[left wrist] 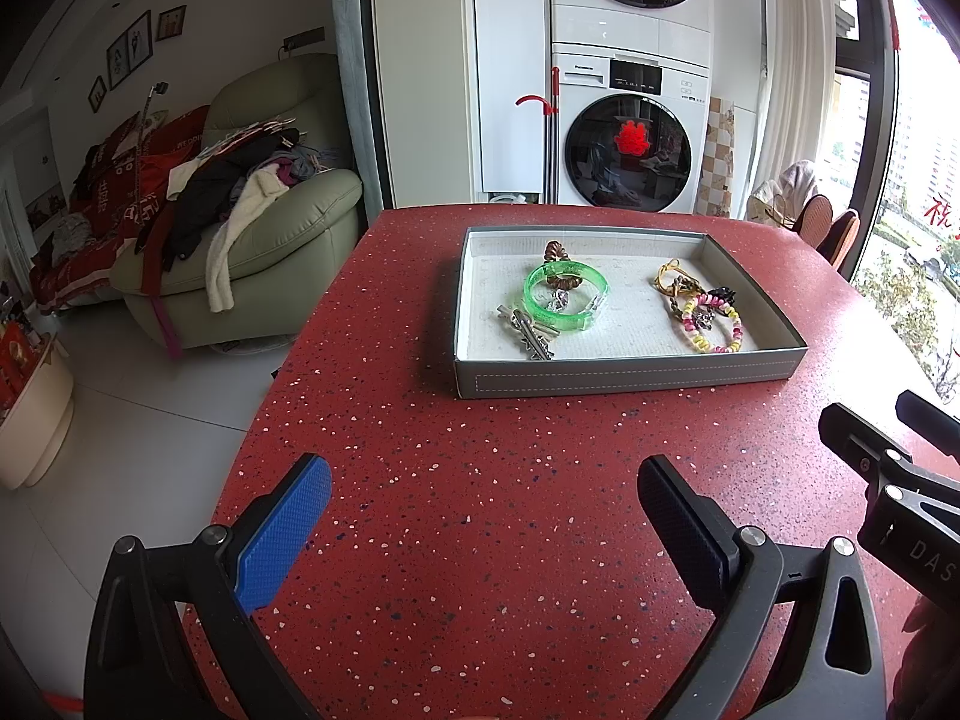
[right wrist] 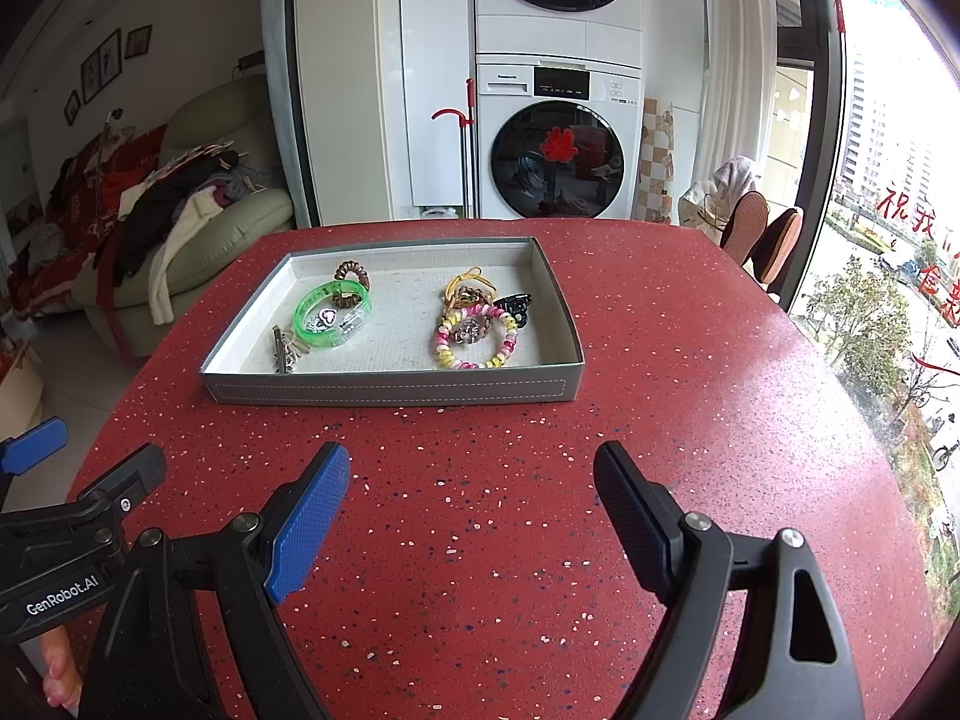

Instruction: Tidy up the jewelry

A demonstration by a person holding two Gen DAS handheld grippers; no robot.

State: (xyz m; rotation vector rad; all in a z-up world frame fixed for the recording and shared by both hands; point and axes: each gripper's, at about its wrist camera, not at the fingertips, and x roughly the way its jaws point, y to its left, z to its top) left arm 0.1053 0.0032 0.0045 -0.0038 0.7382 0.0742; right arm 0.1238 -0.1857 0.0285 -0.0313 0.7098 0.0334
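A grey shallow tray point(left wrist: 630, 375) point(right wrist: 390, 391) sits on the red speckled table point(left wrist: 480, 540) point(right wrist: 480, 540). In it lie a green bangle point(left wrist: 567, 295) point(right wrist: 332, 312), a brown coil hair tie point(left wrist: 557, 253) point(right wrist: 353, 272), silver hair clips point(left wrist: 528, 333) point(right wrist: 286, 351), a pink-yellow coil bracelet point(left wrist: 717, 324) point(right wrist: 477, 339), a gold cord point(left wrist: 671, 273) point(right wrist: 468, 285) and a black clip point(left wrist: 723, 294) point(right wrist: 515, 305). My left gripper point(left wrist: 485, 507) is open and empty, short of the tray. My right gripper point(right wrist: 471, 489) is open and empty, also short of the tray.
A green sofa point(left wrist: 270, 228) piled with clothes stands left of the table. Stacked washing machines point(left wrist: 630, 90) stand behind it. Chairs point(right wrist: 762, 234) and a window are at the right. The right gripper's body shows in the left wrist view point(left wrist: 888, 480).
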